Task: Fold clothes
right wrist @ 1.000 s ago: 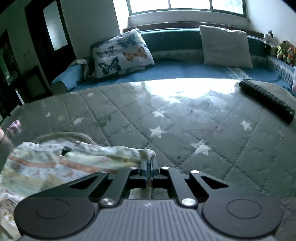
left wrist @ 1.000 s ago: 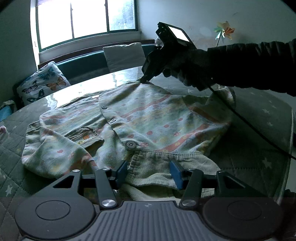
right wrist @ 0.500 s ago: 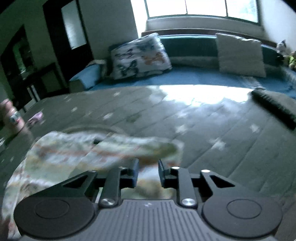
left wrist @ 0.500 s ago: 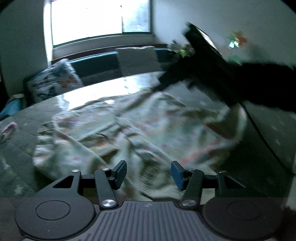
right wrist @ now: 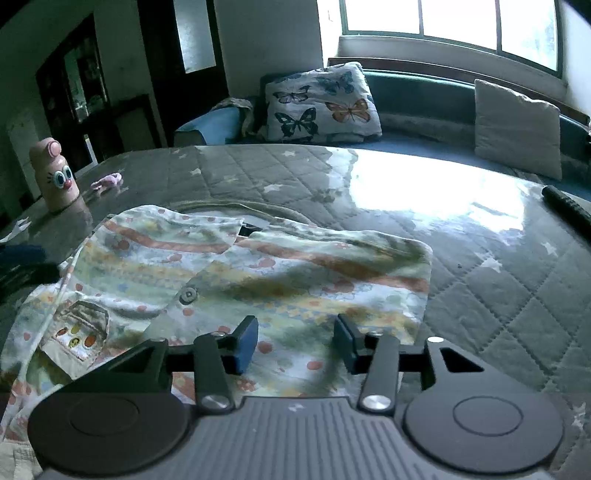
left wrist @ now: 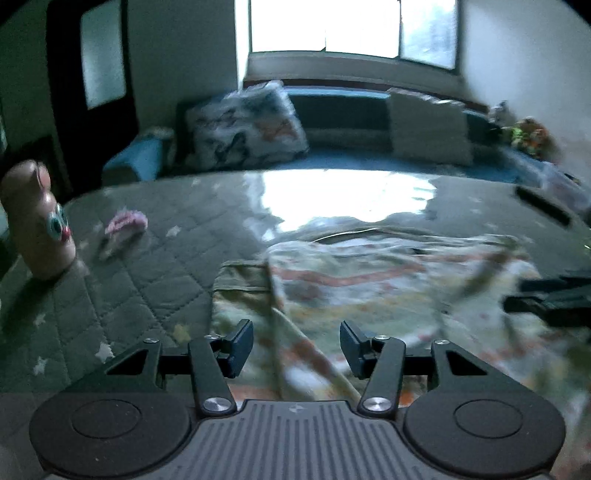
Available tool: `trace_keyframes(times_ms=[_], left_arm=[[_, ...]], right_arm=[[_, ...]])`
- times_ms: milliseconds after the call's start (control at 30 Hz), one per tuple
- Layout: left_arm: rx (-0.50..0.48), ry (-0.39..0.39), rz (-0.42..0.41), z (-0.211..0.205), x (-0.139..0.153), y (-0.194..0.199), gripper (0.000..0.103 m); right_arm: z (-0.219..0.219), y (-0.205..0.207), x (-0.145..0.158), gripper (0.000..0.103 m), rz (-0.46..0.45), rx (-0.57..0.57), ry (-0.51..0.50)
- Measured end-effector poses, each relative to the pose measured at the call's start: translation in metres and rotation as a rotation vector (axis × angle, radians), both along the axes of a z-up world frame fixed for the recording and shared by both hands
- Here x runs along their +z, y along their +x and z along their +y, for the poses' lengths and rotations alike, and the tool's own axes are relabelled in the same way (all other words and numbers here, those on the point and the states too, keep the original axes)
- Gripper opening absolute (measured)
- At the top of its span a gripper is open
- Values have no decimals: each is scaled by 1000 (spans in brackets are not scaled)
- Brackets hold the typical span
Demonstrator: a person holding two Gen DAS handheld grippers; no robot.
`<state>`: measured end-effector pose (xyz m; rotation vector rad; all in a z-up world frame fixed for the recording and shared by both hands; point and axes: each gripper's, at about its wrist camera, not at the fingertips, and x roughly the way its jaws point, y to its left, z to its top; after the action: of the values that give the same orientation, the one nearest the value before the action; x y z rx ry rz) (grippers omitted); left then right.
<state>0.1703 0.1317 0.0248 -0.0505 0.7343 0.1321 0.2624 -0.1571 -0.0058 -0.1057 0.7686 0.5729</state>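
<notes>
Both grippers, left and right, gape wide and empty over the striped, dotted pale shirt on the grey star-quilted table cover, butterfly-print cushion under the bright window.

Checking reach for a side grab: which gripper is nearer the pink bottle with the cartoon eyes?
Left, probably. The left gripper sits over the garment's edge on the pink bottle's side; the right gripper hovers over the garment's other half, further from it.
</notes>
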Motion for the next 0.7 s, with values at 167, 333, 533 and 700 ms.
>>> trace_keyframes(times_ms=[167,333,533,700], left_arm=[[-7,-4,71,10,-13,17,18],[-28,9,52,14,-13,-1,8],[8,2,-7,22,-2,-19,4],[107,-6,-54,35,6,-39,3]], right_arm=[[0,1,0,51,1,5,2],[2,1,0,52,-2,7,-9],[6,0,0,57,-10,13,-35],[8,0,0,57,-14,14,-50]])
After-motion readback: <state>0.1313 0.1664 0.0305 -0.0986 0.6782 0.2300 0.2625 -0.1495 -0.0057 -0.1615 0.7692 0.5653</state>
